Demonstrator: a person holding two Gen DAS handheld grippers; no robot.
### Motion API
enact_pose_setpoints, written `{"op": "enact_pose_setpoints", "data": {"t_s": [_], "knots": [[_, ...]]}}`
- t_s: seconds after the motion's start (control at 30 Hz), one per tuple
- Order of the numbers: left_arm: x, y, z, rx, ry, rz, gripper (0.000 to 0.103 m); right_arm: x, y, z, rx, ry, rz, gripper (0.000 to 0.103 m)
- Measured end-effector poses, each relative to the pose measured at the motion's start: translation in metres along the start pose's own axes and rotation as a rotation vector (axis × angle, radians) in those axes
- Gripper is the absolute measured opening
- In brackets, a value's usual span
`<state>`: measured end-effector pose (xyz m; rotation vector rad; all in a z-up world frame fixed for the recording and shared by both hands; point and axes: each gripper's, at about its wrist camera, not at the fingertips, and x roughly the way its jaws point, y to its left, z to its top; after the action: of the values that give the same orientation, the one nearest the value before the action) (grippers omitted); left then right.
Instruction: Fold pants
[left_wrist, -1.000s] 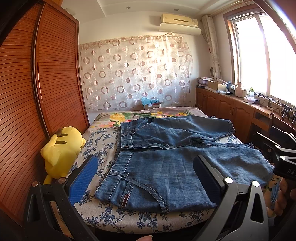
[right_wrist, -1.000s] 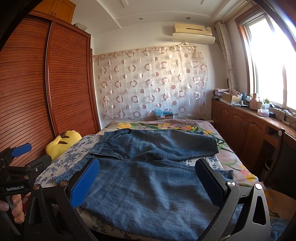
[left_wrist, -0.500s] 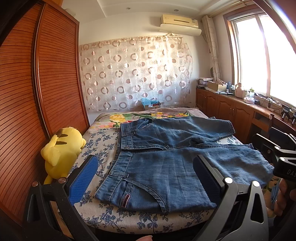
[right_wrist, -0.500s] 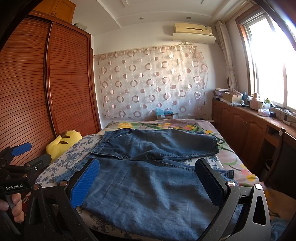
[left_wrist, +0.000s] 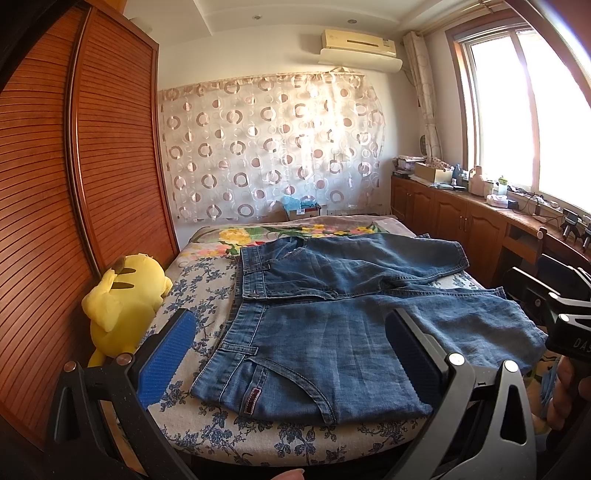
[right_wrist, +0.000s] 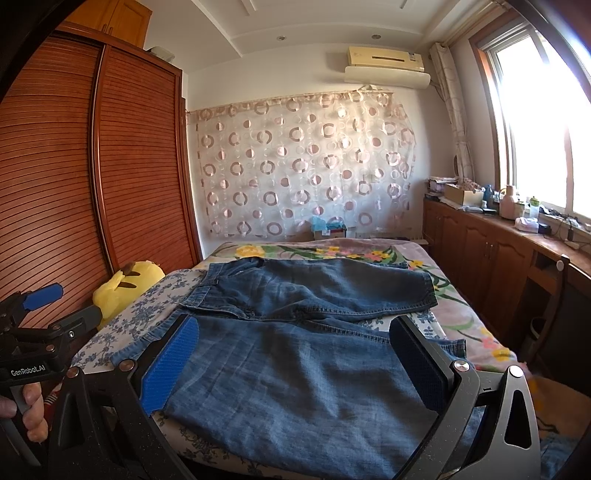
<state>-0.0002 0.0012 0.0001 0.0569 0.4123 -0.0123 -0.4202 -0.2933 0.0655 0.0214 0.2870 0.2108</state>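
Blue denim pants (left_wrist: 332, 317) lie spread flat across the bed (left_wrist: 207, 291), waistband toward the left, both legs running right, the near leg hanging off the right edge. They also show in the right wrist view (right_wrist: 303, 343). My left gripper (left_wrist: 291, 350) is open and empty, held above the near waistband corner. My right gripper (right_wrist: 299, 362) is open and empty, held above the near leg. Each gripper appears at the edge of the other's view.
A yellow plush toy (left_wrist: 125, 299) sits at the bed's left edge against the wooden wardrobe (left_wrist: 74, 184). A wooden counter with clutter (left_wrist: 480, 221) runs along the right under the window. A box (left_wrist: 301, 208) stands by the curtain behind the bed.
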Motion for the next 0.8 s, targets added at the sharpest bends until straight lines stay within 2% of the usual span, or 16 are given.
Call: {"op": "enact_pose_setpoints", "data": {"t_s": [0.8], "knots": [[0.0001,0.0004,-0.0001,0.000,0.004,-0.001,0.103,0.0028,-0.0016,-0.0016,0.008,0.015,0.013,0.103]]}}
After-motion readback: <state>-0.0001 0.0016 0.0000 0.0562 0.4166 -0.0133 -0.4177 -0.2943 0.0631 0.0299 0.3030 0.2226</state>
